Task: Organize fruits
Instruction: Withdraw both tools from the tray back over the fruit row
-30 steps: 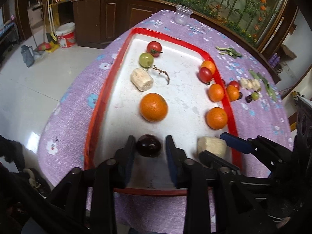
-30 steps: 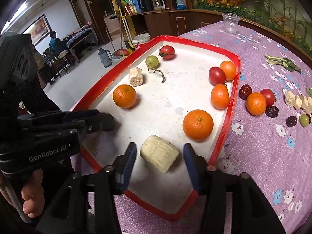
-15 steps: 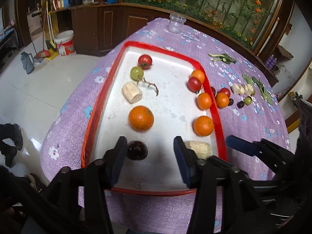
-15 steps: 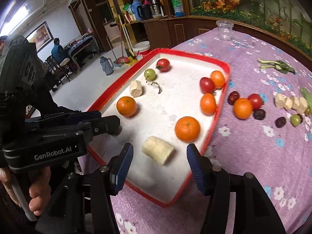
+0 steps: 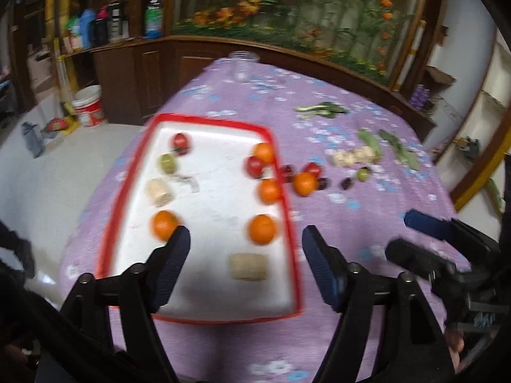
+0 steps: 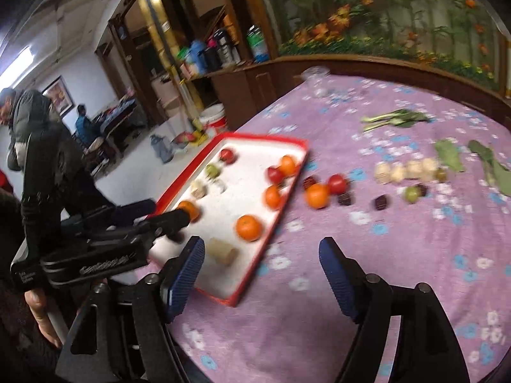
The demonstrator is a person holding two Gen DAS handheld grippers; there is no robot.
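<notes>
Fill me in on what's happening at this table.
A person holds a gripper in each hand and is sorting fruit into a red-rimmed tray on a purple flowered tablecloth. Both the left gripper and right gripper are open and empty, held above the table. The tray already holds oranges, tomatoes, a green fruit and pale chunks. An orange, a tomato, dark fruits and more pale pieces lie on the cloth outside it.

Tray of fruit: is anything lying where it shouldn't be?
Yes. The red-rimmed tray holds two neat rows, but an orange, a red fruit and small dark fruits lie loose on the purple cloth beside it.
</notes>
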